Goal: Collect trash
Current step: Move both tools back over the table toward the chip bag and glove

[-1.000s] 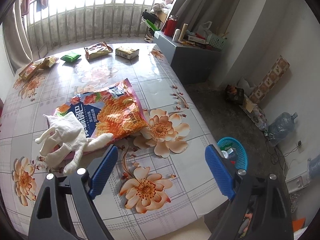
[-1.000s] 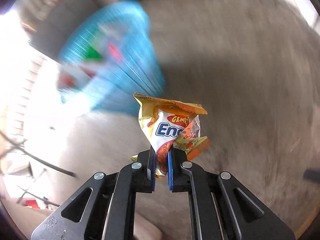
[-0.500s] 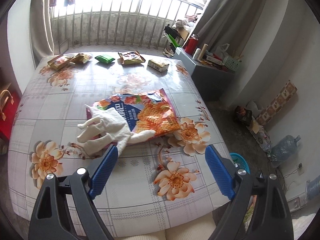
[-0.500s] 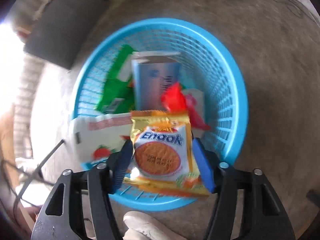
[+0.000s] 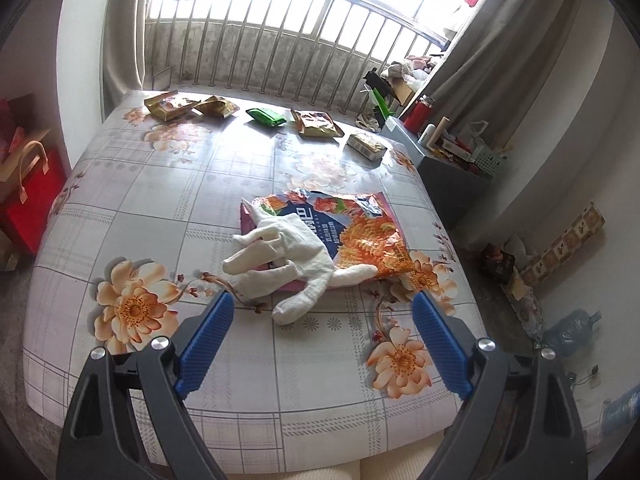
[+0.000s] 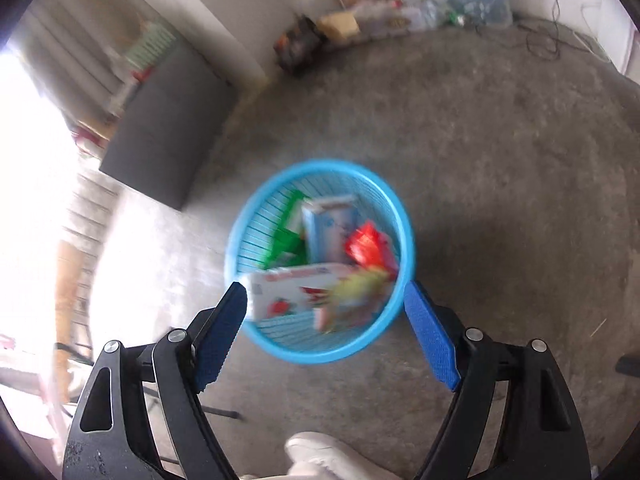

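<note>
Over the floral-print desk (image 5: 168, 200) we hold the left gripper (image 5: 320, 340) with its jaws spread wide and nothing between them, aimed down at a white cloth glove (image 5: 288, 256) that lies on a large orange and blue snack bag (image 5: 352, 232) near the desk's middle. Along the far edge by the window railing lie more pieces: two crumpled gold wrappers (image 5: 188, 106), a green packet (image 5: 265, 117), an orange packet (image 5: 318, 124) and a small box-like pack (image 5: 366, 145).

On the other side, we have the right gripper (image 6: 324, 328) above the round blue plastic basket (image 6: 404, 216) on the concrete floor. Its jaws have just been opening and now stand wide with nothing held. A blurred yellow wrapper (image 6: 356, 288) sits in the basket beside a white carton (image 6: 288, 292), a blue carton, a red wrapper and a green one. We judge one drop finished and the next pickup in hand.

That pickup likely calls for closing on the big bag's near edge, and the glove on top may come along or slide off. We have open desk all around the bag; the desk's right edge drops to the floor, where the basket stands clear.
</note>
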